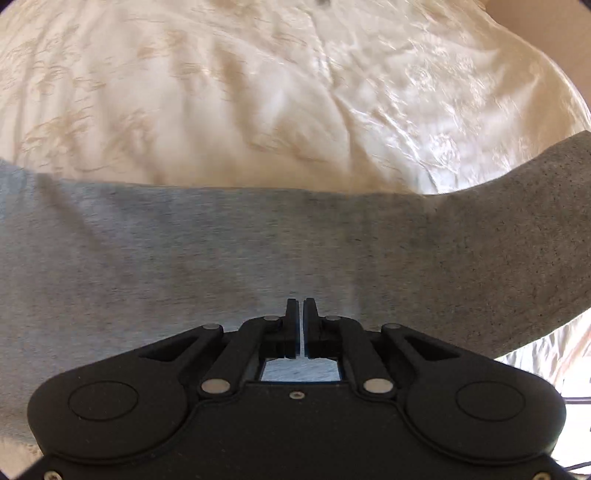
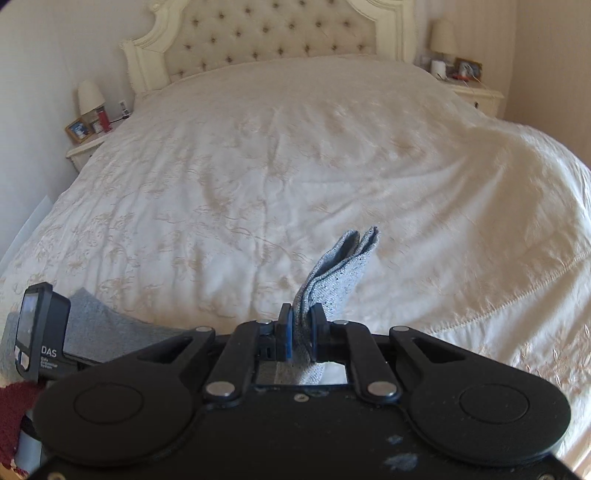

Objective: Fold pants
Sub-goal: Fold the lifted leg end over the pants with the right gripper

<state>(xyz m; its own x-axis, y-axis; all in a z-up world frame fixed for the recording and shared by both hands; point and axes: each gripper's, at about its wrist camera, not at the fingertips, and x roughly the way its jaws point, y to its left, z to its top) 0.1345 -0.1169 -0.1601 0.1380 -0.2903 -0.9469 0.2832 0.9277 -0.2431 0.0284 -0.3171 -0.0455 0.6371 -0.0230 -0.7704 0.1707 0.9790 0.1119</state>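
The grey pants (image 1: pixel 184 251) stretch as a wide band across the cream bedspread (image 1: pixel 258 92), and their right end rises out of the left wrist view. My left gripper (image 1: pixel 300 302) points steeply down onto them, jaws closed to a thin slit with pale grey cloth showing in it and through the frame behind. In the right wrist view my right gripper (image 2: pixel 302 308) is shut on a folded edge of the pants (image 2: pixel 343 266), which sticks up past the fingertips above the bed. More of the pants (image 2: pixel 99 325) lies at the lower left.
The bedspread (image 2: pixel 295 147) runs back to a tufted headboard (image 2: pixel 266 33). Nightstands with lamps and frames stand at the left (image 2: pixel 85 147) and right (image 2: pixel 476 94). The other gripper's screen unit (image 2: pixel 40 332) and a dark red sleeve (image 2: pixel 14 406) sit at the left edge.
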